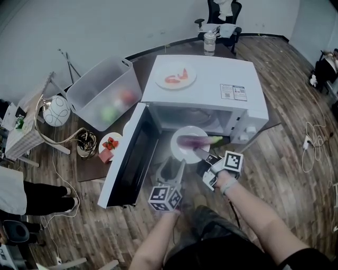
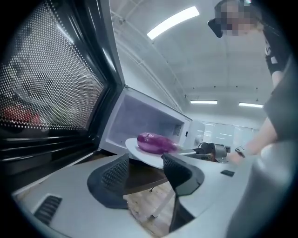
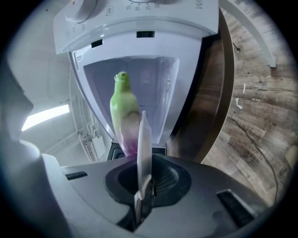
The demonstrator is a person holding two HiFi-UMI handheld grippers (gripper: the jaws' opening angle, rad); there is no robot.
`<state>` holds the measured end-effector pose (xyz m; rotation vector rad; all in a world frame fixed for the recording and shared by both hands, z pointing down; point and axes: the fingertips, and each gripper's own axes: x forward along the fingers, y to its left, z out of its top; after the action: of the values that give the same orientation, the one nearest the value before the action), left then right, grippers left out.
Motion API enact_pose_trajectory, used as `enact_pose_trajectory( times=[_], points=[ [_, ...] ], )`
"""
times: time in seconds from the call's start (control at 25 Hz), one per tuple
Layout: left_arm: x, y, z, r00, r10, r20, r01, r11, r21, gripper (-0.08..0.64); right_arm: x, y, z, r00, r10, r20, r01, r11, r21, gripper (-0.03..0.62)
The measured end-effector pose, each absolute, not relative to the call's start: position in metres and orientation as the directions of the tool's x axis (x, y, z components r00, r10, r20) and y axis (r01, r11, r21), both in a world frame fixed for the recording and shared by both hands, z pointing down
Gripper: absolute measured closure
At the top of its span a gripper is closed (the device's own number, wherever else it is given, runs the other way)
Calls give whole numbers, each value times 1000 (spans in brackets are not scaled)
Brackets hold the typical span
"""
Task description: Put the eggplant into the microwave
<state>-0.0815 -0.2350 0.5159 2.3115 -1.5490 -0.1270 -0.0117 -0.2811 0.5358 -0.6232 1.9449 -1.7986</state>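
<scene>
The right gripper pinches the plate rim; the left gripper is wide open, empty. The smooth eggplant could roll off.

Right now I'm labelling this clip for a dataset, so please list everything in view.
microwave: one, white, door open
held plate: one, white, at its mouth
eggplant: one, purple-green, on held plate
top plate: one, white, red food, on the microwave
small plate: one, white, red food, beside the door
bin: one, clear, left of microwave
bottle: one, clear, behind microwave
chair: one, black, far back
left gripper: one, grey, jaws open, empty
right gripper: one, grey, jaws shut on held plate
</scene>
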Motion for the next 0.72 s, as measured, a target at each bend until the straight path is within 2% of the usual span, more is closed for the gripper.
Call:
enact_pose_trajectory(
  times=[0.2,0.28,0.36,0.4,0.72],
  points=[
    [-85,-235,523,388,-909,149,-892,-331,307,358,-10,-297,535,-797,-603,-12,-22,49,-999,577],
    [-86,-236,526,384,-910,158,-899,-330,287,438,-9,-304,536,-793,-609,-8,-29,50,-998,577],
    [-87,-238,526,384,-910,159,-904,-335,265,554,-10,-310,537,-793,-610,-1,-38,52,-998,577],
    [-86,-241,525,387,-909,158,-905,-341,256,571,-10,-313,538,-792,-611,1,-40,50,-998,577],
    [-67,-259,523,431,-889,157,-892,-393,224,571,-10,-330,545,-771,-637,16,-35,17,-999,577]
  ],
)
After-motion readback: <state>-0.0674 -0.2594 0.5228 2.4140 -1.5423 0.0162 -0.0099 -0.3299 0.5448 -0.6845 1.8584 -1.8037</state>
